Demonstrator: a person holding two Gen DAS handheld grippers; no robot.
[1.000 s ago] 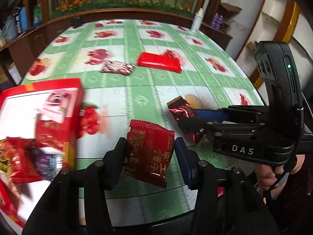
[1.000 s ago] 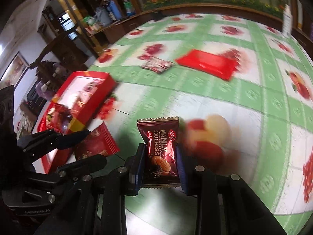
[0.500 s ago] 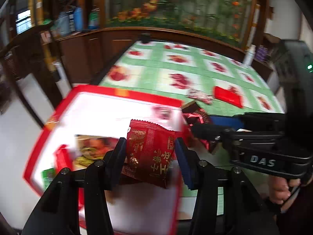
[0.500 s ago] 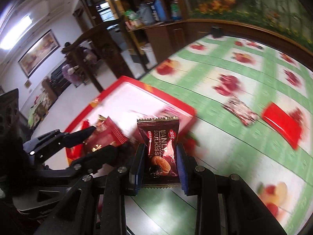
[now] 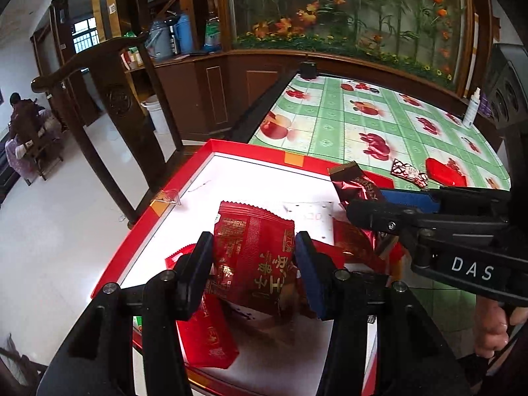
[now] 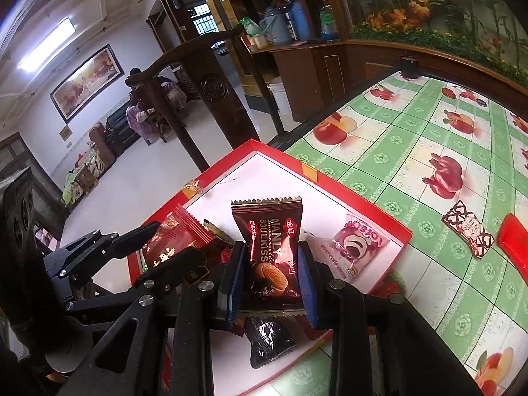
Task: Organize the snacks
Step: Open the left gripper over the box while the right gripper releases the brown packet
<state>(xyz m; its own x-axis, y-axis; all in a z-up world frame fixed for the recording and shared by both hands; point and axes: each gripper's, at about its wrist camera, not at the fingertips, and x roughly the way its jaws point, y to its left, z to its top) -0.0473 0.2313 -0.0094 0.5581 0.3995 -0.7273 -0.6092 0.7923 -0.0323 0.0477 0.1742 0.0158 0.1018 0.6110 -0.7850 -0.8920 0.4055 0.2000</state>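
My left gripper (image 5: 252,269) is shut on a red snack packet (image 5: 254,257) with gold characters and holds it over the red box (image 5: 250,150) with a white floor. My right gripper (image 6: 272,280) is shut on a dark brown Manly Soulkiss packet (image 6: 270,244), also above the box (image 6: 349,194). In the left wrist view the right gripper (image 5: 373,201) reaches in from the right with that packet (image 5: 354,186). In the right wrist view the left gripper (image 6: 155,234) shows at left with the red packet (image 6: 175,237). Several snacks lie in the box, among them a pink packet (image 6: 353,244) and a black one (image 6: 270,340).
The box sits at the corner of a table with a green fruit-print cloth (image 6: 425,151). On the cloth lie a heart-patterned packet (image 6: 468,232) and a red packet (image 6: 514,244). A dark wooden chair back (image 5: 109,95) stands just past the box. A white bottle (image 5: 472,109) stands far right.
Both grippers have swung left from the open tabletop to over the red box, each still holding its packet.
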